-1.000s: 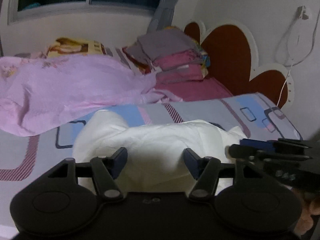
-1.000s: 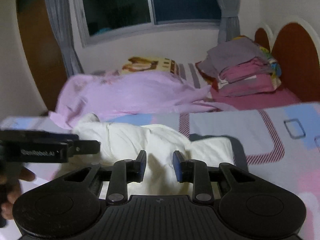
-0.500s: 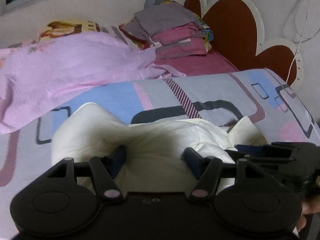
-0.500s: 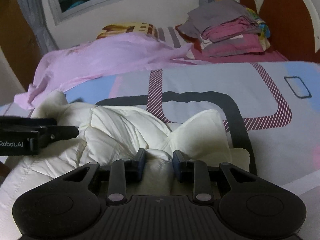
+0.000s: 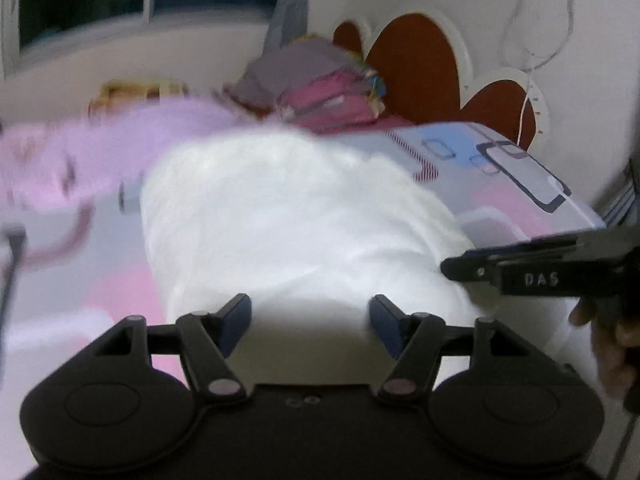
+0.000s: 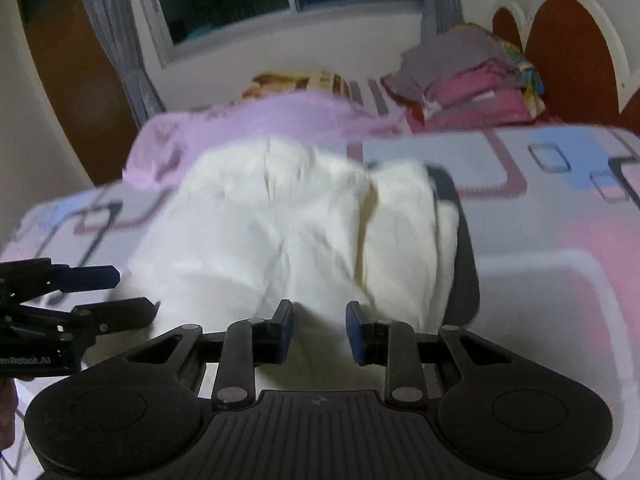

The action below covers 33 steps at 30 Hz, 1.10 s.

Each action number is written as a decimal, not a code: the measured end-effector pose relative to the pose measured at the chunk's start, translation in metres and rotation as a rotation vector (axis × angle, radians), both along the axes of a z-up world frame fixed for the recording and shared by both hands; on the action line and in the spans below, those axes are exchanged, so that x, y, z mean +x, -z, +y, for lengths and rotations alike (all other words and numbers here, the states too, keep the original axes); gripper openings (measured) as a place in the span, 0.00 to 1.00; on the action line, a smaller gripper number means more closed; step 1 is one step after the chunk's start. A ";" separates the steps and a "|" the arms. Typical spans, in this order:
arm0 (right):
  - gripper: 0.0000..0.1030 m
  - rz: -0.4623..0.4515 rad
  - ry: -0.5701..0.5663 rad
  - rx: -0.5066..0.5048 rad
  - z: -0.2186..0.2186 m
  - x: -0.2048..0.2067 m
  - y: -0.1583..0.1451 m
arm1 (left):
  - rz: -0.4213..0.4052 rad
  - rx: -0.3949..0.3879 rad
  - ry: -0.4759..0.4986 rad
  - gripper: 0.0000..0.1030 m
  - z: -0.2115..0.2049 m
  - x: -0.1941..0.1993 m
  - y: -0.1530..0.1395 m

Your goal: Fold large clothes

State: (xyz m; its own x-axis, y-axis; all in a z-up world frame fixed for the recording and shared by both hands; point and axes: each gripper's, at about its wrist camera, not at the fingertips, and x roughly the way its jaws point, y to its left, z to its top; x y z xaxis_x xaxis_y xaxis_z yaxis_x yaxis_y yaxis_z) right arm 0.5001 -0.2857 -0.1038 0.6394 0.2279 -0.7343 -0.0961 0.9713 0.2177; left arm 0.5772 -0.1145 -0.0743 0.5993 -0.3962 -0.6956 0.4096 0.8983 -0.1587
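Observation:
A thick white padded garment lies as a long heap on the patterned bed sheet, stretching away from both grippers towards the pink cloth. My left gripper has the garment's near edge filling the gap between its blue pads, and its jaws are opening. In the right wrist view the garment runs up the middle, with the left gripper at its left edge. My right gripper is shut on a fold of the near edge. It also shows as the right gripper at the garment's right side, held by a hand.
A pink cloth lies across the far side of the bed. A stack of folded clothes sits at the back right against the brown headboard. A window, grey curtains and a brown door stand behind. Bare sheet shows at the right.
The bunched garment now lies stretched out, reaching as far as the pink cloth. Both views have swung and blurred with the hands' motion. The left jaws stand slightly wider.

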 end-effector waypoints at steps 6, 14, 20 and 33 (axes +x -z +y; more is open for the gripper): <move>0.28 0.047 0.001 -0.015 0.009 0.007 0.024 | 0.028 0.041 -0.023 0.70 0.000 0.008 0.018; 0.80 -0.066 0.062 0.089 -0.032 -0.012 -0.014 | -0.040 -0.041 -0.117 1.00 0.046 0.000 -0.009; 0.80 -0.044 0.106 0.144 -0.052 -0.002 -0.019 | 0.028 -0.081 -0.177 1.00 0.061 0.019 0.001; 0.96 0.081 0.174 0.472 -0.108 0.026 0.023 | 0.089 -0.176 -0.162 1.00 0.063 0.051 0.011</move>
State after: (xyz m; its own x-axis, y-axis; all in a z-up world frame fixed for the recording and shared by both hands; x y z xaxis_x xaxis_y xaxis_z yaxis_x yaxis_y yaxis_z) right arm 0.5256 -0.3939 -0.1268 0.6424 0.4421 -0.6261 0.0940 0.7653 0.6368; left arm 0.6281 -0.0514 -0.0857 0.6042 -0.4199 -0.6773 0.2399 0.9063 -0.3479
